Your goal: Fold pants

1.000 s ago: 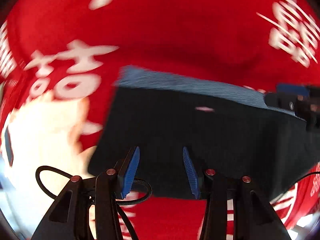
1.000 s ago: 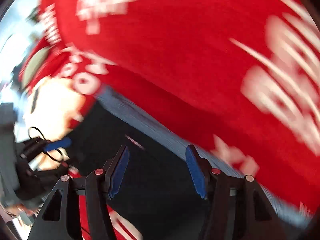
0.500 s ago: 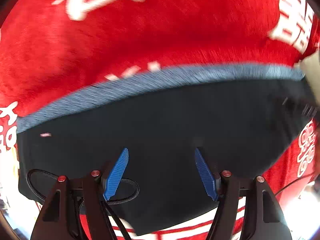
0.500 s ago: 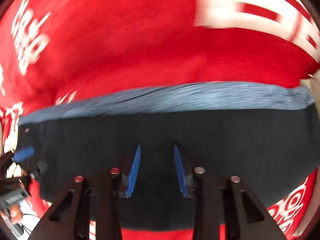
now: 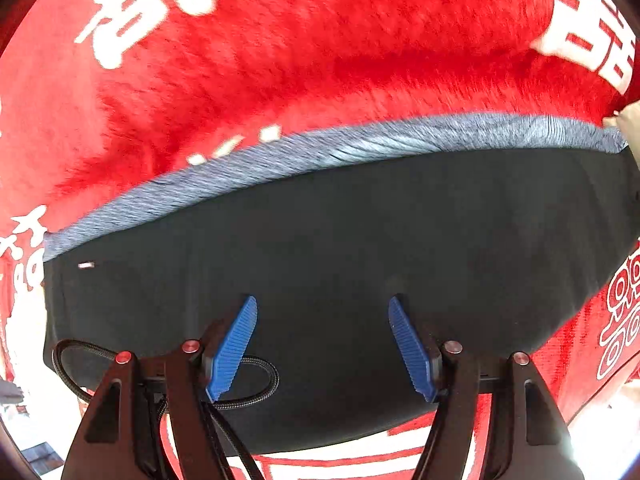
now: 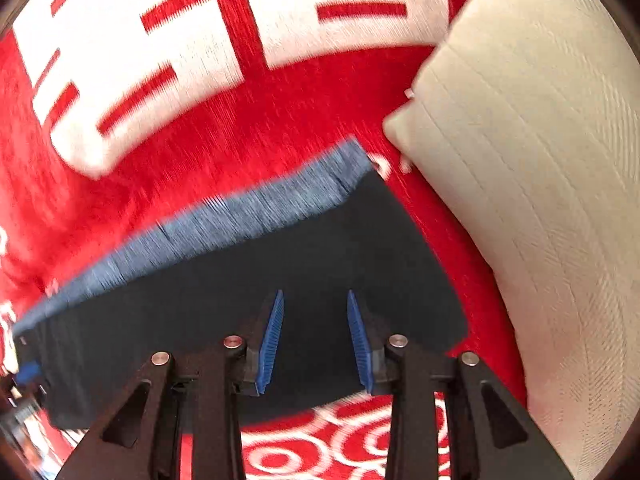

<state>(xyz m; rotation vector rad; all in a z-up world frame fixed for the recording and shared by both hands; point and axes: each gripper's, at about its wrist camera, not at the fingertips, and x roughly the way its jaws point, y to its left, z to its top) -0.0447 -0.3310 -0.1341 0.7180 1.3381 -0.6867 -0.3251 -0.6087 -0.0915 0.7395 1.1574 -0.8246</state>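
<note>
The dark navy pants [image 5: 340, 248] lie folded flat on a red blanket, with a blue-grey waistband [image 5: 320, 152] along their far edge. My left gripper [image 5: 322, 312] hovers open and empty over the middle of the pants. In the right wrist view the same pants [image 6: 248, 292] show with the waistband [image 6: 224, 224] running up to the right. My right gripper [image 6: 314, 304] is open with a narrower gap, empty, above the pants near their right end.
The red blanket [image 5: 280, 60] with white characters covers the surface. A beige pillow [image 6: 540, 180] lies to the right, close to the waistband corner. A black cable [image 5: 256, 388] loops under the left gripper. The left gripper shows blurred at the far left [image 6: 24, 376].
The right gripper has swung right, so the pillow and the pants' right end came into view. The left gripper has held nearly still, open over the pants.
</note>
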